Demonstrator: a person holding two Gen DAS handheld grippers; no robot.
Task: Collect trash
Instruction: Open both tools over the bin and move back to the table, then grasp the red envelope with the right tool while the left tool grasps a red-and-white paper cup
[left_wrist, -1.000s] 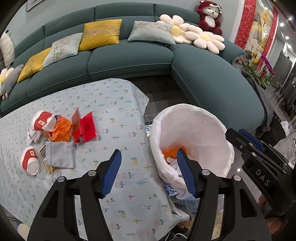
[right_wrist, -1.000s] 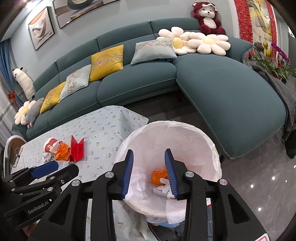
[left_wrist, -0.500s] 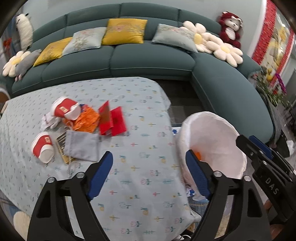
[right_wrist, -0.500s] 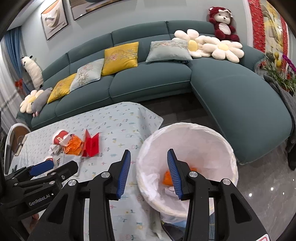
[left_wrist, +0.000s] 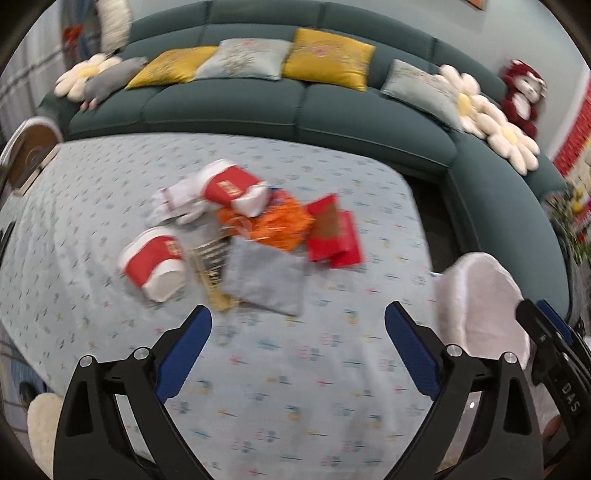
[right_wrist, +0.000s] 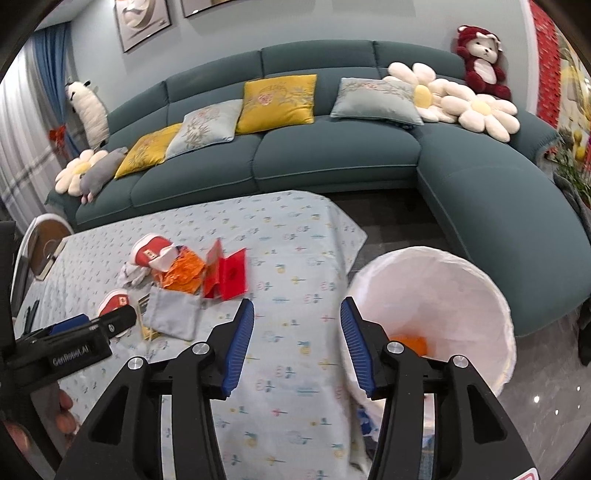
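Observation:
A pile of trash lies on the blue patterned tablecloth (left_wrist: 295, 369): two red-and-white cups (left_wrist: 155, 262), an orange wrapper (left_wrist: 273, 221), red cards (left_wrist: 334, 232), a grey pouch (left_wrist: 264, 273) and white tissue. My left gripper (left_wrist: 298, 317) hovers just in front of the pouch, its jaws opening wide with nothing between them. My right gripper (right_wrist: 297, 306) hangs over the table edge beside the white-lined bin (right_wrist: 461, 280), jaws opening and empty. Orange trash (right_wrist: 412, 343) lies inside the bin. The left gripper (right_wrist: 85, 325) also shows at the left of the right wrist view.
A teal corner sofa (right_wrist: 332, 155) with cushions, flower pillows and a red plush bear (right_wrist: 480, 59) curves behind the table. A round-backed chair (right_wrist: 44, 247) stands at the table's left end. Glossy dark floor (right_wrist: 535, 387) lies right of the bin.
Both grippers have swung left, away from the bin and toward the table. Both jaws have widened, the left much more. The trash pile now sits straight ahead of the left gripper.

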